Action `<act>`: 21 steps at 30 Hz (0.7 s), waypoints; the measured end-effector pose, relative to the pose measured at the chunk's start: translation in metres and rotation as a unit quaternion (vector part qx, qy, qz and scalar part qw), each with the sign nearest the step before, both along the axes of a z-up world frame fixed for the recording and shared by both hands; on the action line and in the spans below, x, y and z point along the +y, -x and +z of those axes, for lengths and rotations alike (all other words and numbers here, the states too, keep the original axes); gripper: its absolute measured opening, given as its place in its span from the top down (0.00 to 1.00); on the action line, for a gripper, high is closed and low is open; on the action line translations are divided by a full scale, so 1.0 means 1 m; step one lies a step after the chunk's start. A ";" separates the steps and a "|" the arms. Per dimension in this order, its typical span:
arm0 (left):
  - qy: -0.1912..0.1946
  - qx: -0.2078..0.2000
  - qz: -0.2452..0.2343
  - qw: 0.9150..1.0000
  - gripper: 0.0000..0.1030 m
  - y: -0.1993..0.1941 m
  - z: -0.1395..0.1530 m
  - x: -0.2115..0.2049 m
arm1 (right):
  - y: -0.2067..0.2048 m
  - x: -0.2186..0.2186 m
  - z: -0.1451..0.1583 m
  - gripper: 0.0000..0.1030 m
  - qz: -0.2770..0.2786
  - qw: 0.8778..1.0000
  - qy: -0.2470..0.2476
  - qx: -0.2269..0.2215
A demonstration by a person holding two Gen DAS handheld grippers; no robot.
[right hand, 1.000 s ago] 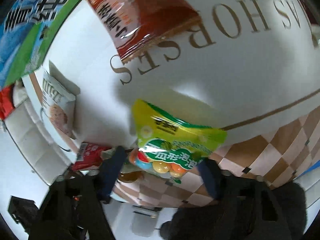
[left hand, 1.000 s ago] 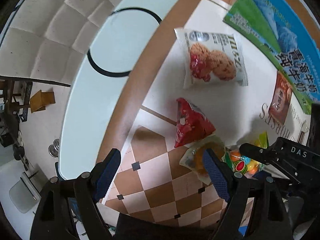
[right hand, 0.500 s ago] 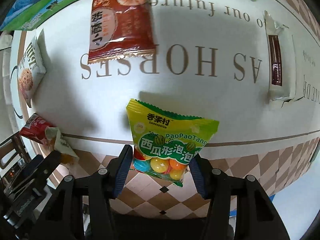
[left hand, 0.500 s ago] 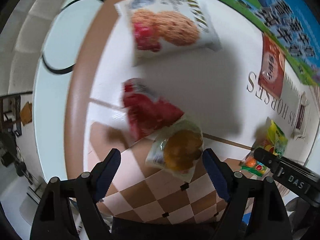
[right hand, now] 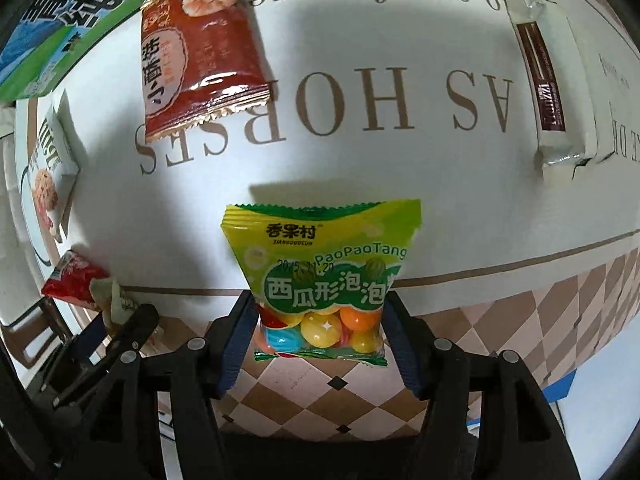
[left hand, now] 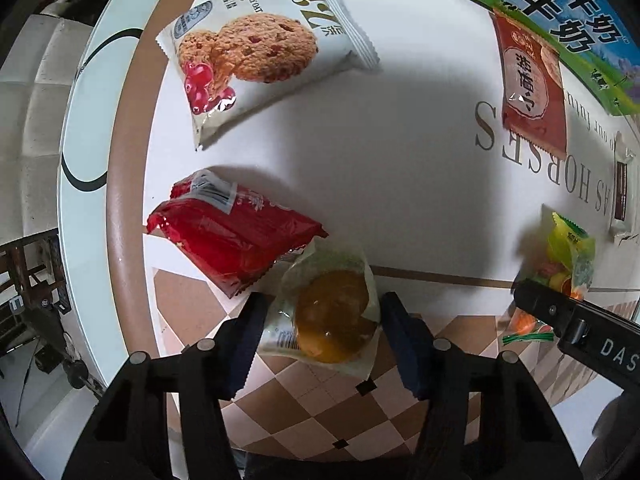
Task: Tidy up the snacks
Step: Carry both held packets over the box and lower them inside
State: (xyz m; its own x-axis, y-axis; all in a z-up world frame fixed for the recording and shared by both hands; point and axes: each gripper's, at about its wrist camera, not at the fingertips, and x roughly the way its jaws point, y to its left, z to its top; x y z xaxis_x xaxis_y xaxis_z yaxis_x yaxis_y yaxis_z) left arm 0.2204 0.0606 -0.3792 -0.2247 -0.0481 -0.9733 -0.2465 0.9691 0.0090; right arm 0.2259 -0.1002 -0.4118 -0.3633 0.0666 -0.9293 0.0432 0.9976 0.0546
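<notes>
My left gripper (left hand: 322, 330) is open, its fingers on either side of a clear packet with an orange-brown pastry (left hand: 332, 316) lying on the table. A red packet (left hand: 232, 236) lies partly under it to the left. My right gripper (right hand: 318, 330) has its pads at both side edges of a green-yellow bubble gum bag (right hand: 322, 276); I cannot tell whether they press it. The bag also shows in the left wrist view (left hand: 568, 256). A cookie packet (left hand: 256, 48), a red-brown packet (right hand: 200, 48) and a white bar (right hand: 552, 92) lie farther off.
A blue-green milk carton (left hand: 560, 12) lies at the table's far edge. The tablecloth (right hand: 360, 168) is white with brown lettering and a checkered border. A white round table edge (left hand: 80, 128) and a padded white seat (left hand: 24, 128) are to the left.
My left gripper moved forward and narrowed around the pastry packet. My right gripper came closer to the gum bag, its pads now at the bag's sides.
</notes>
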 end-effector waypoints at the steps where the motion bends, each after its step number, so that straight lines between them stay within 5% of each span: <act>1: 0.000 -0.001 0.002 1.000 0.46 0.001 0.001 0.000 | 0.001 0.000 0.002 0.41 0.002 1.000 0.006 -0.003; 13: 0.036 -0.030 0.030 0.998 0.48 0.011 0.049 0.023 | 0.009 -0.011 0.020 0.49 0.014 1.000 0.000 -0.027; 21: 0.081 -0.094 0.032 0.992 0.48 -0.013 0.121 0.021 | -0.005 -0.036 0.076 0.51 0.017 0.997 -0.033 -0.061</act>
